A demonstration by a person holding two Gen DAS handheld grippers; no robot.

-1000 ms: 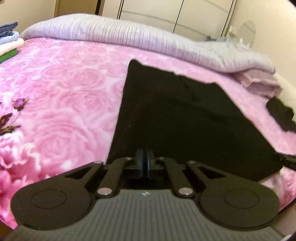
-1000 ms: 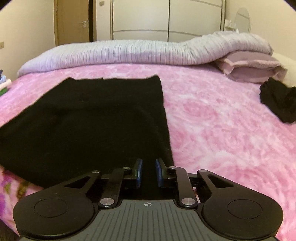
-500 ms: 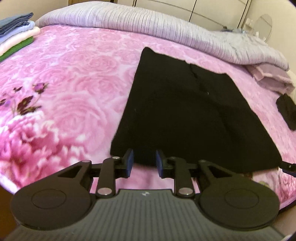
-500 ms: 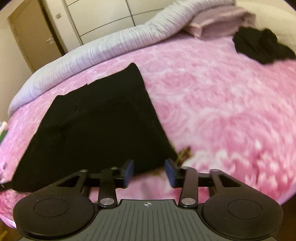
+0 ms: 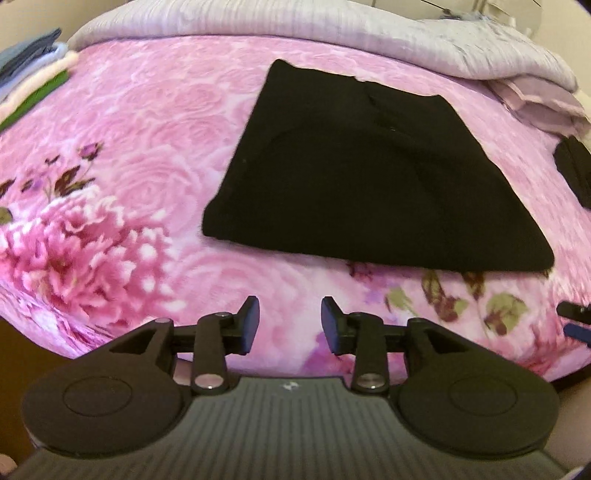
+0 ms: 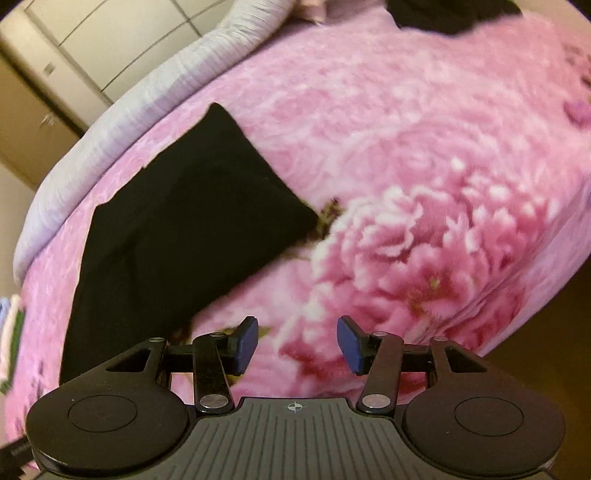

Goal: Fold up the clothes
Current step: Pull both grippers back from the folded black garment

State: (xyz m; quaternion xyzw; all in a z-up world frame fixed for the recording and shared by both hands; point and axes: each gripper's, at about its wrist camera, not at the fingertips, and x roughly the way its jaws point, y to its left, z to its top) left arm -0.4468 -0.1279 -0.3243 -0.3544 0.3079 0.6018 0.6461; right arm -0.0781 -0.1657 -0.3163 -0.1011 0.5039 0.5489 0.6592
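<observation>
The black garment lies folded flat on the pink floral bed; no readable writing shows anywhere. Left tongs and right tongs both gape, released, holding nothing, just short of the cloth.

Open pink floral blanket runs all around the flat black garment, widest along the near edge of the bed. At the far edge a rolled lavender quilt blocks passage. Folded clothes crowd the far left corner; a dark heap, probably clothing, sits toward the right edge.
</observation>
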